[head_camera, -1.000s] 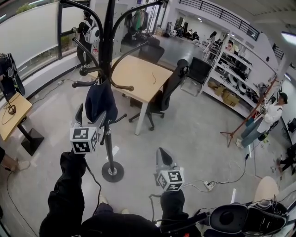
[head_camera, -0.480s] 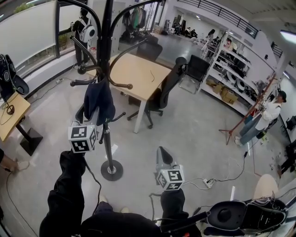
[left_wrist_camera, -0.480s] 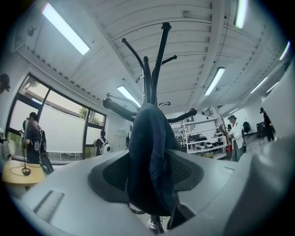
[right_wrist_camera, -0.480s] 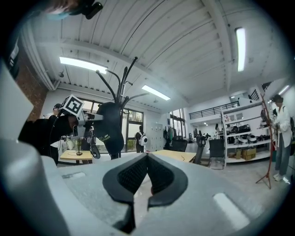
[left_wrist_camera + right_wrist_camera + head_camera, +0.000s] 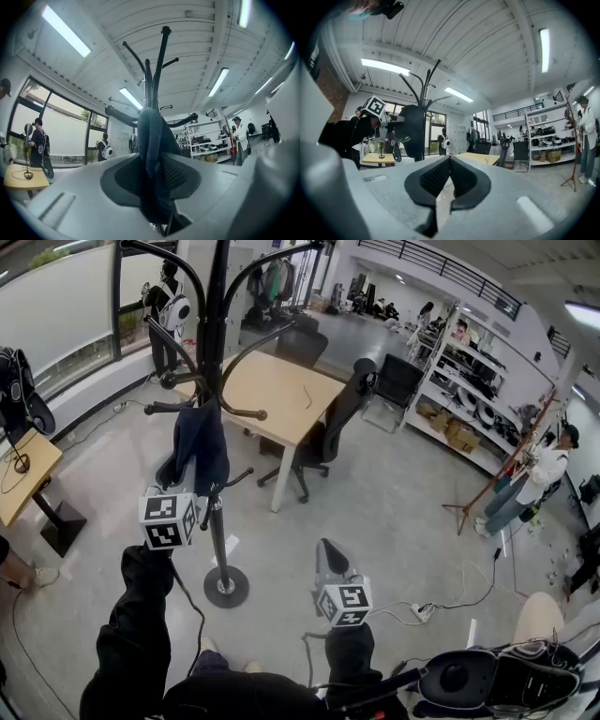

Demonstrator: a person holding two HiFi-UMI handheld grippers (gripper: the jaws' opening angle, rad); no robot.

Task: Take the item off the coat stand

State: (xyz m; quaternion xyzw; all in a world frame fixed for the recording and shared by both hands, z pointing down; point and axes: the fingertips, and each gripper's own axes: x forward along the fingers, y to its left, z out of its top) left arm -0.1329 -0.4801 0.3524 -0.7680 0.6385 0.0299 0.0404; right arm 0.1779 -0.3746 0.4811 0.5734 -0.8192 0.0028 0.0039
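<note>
left gripper (image 5: 152,161) raised, closing on garment (image 5: 199,442)

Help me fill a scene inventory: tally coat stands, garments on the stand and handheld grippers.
Coat stand: 1
Dark garment: 1
Grippers: 2 (left gripper, jaws closing with the garment between them; right gripper, shut, empty)
Total: 4

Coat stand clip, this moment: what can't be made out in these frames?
Head view: the fingers of the left gripper, closing on the dark garment, sit behind its marker cube.
Head view: the top of the coat stand is cut off by the upper edge.
Left gripper view: the garment covers the stand where it hangs.
Right gripper view: the pale print on the garment is too small to read.
</note>
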